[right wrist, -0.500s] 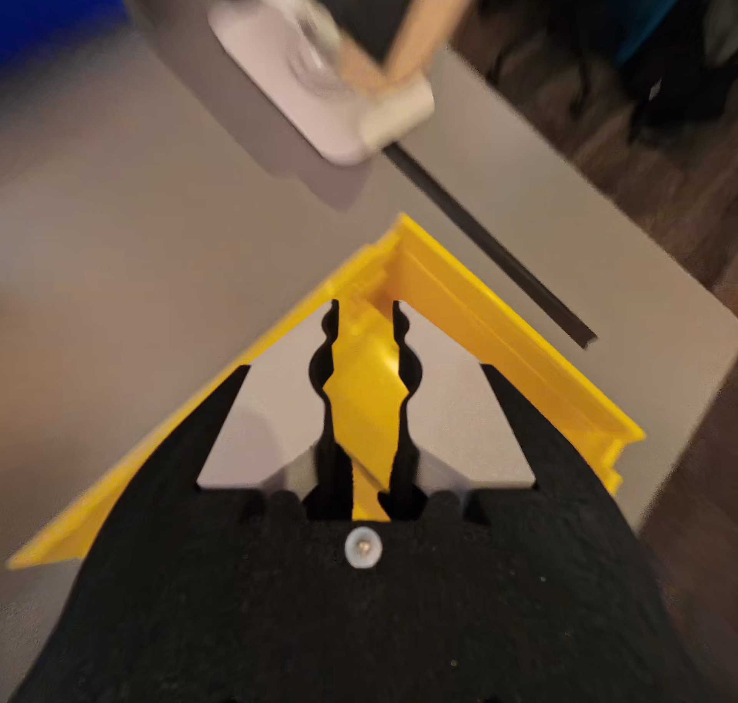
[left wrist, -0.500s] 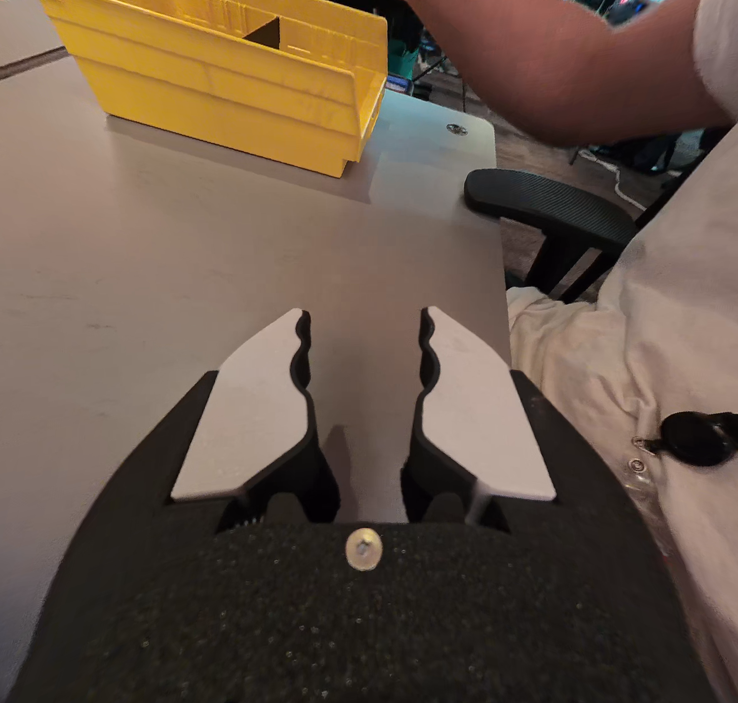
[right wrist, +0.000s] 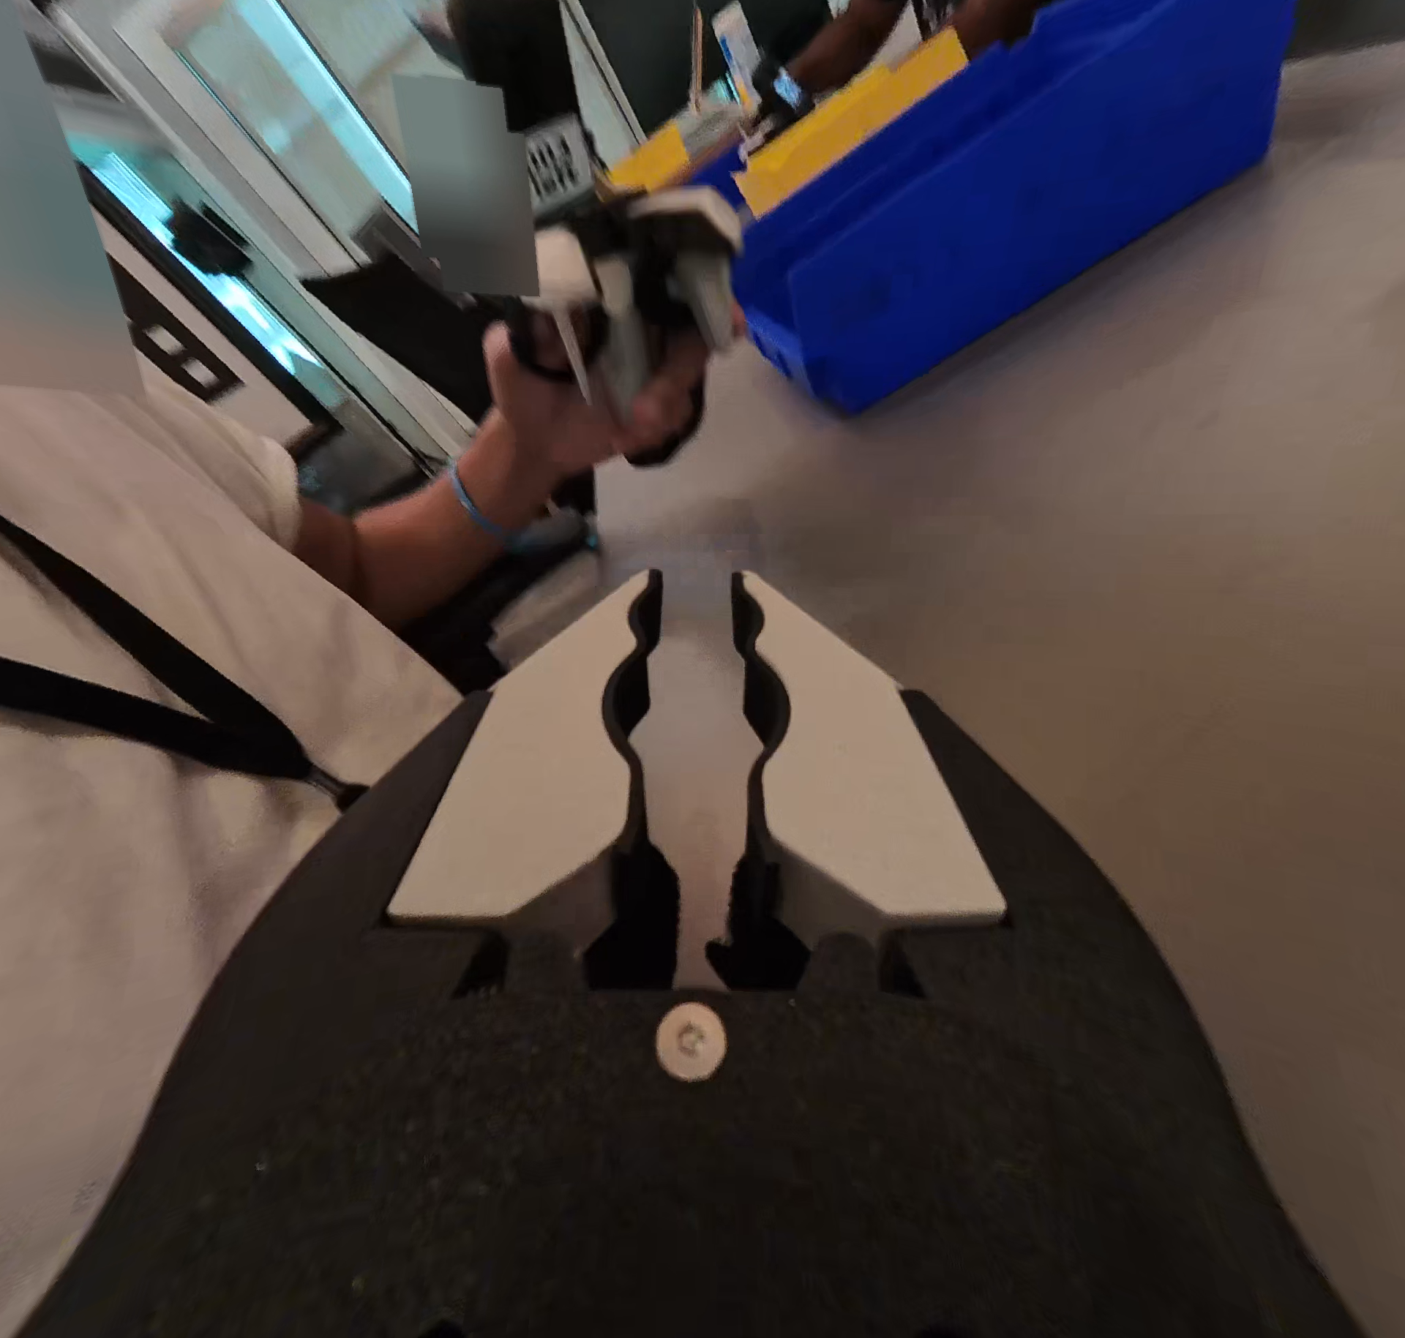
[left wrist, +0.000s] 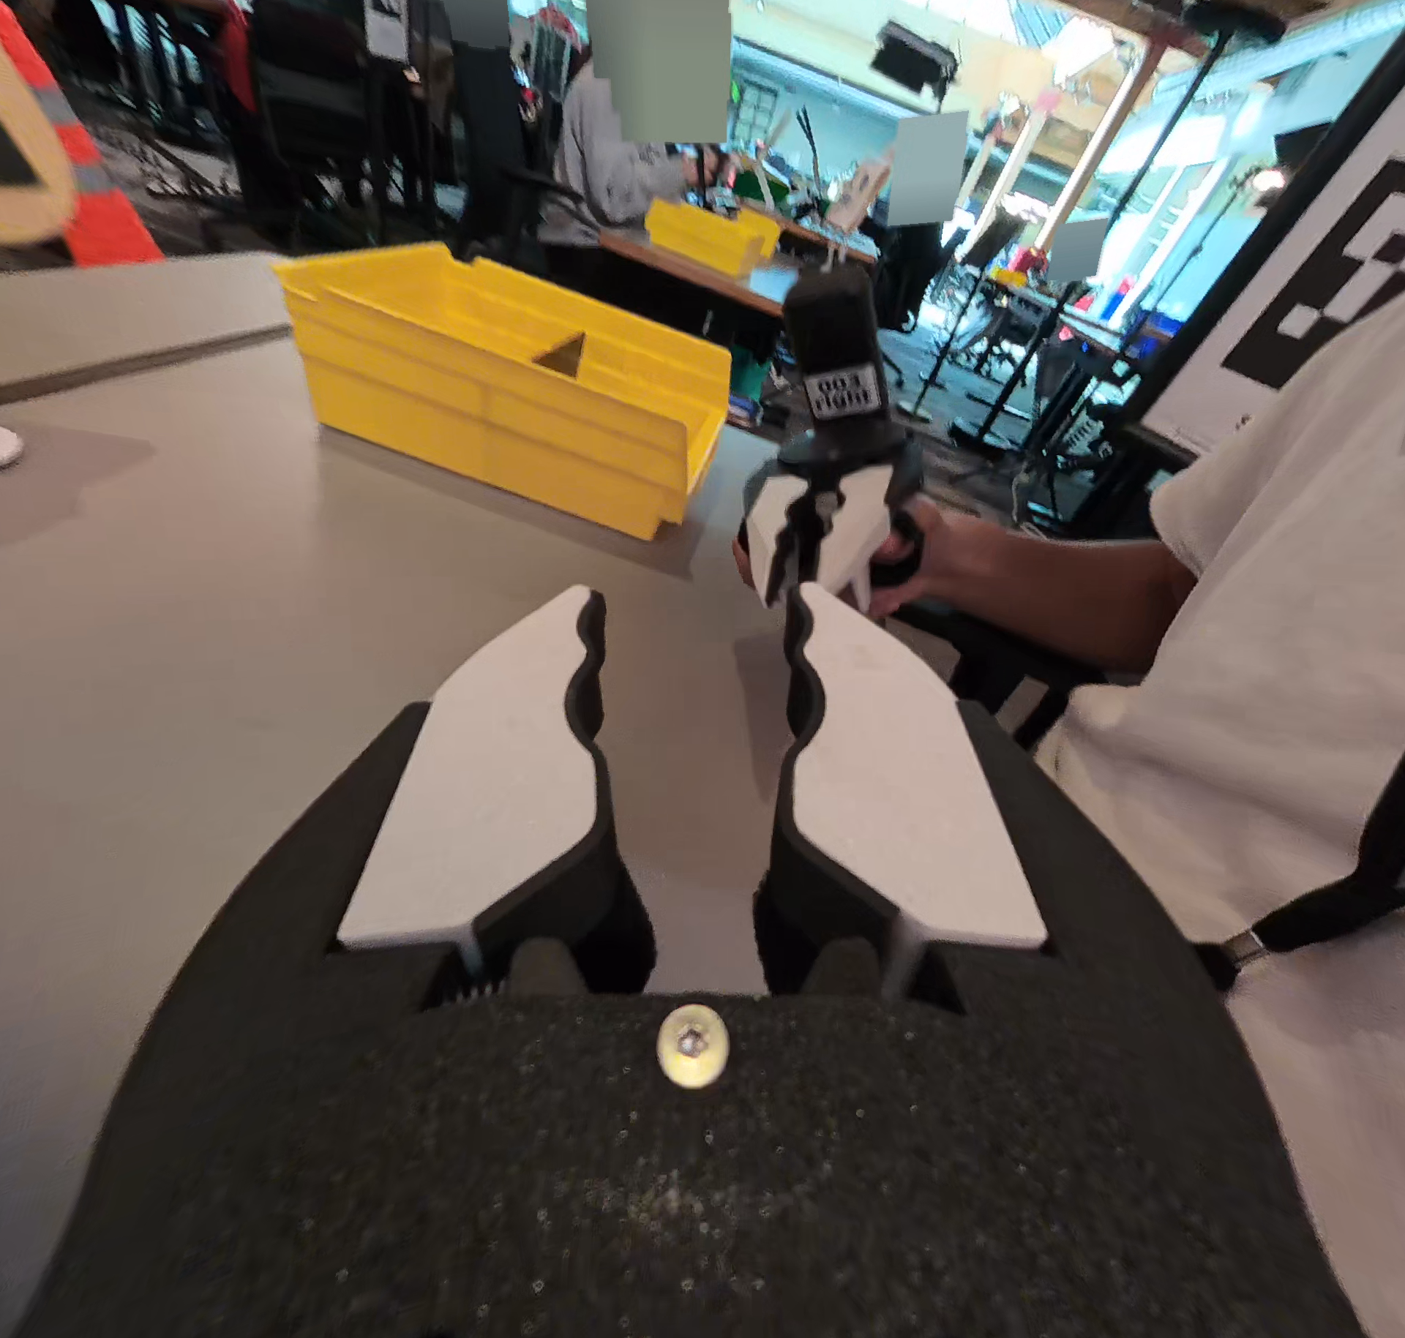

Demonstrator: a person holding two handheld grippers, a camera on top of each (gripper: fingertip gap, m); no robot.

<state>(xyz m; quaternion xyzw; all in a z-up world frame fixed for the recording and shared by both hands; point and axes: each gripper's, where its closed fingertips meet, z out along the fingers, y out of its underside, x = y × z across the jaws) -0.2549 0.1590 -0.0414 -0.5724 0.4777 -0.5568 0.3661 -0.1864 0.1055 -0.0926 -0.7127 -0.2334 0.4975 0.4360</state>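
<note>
My left gripper (left wrist: 693,602) is released, jaws apart w/ nothing between, only bare grey table (left wrist: 228,617) under it. Yellow bin (left wrist: 502,397) sits far left on the table. My right gripper (right wrist: 696,587) is also unclenched, narrow gap, nothing held, over the table; blue bin (right wrist: 1026,222) far right.

my left gripper (left wrist: 693,602) fills the lower centre of its frame, jaws wide apart and bare. my right gripper (right wrist: 696,579), lower centre, is narrowly parted, nothing between its pads. my right hand (left wrist: 950,564) grips its handle mid-right.
</note>
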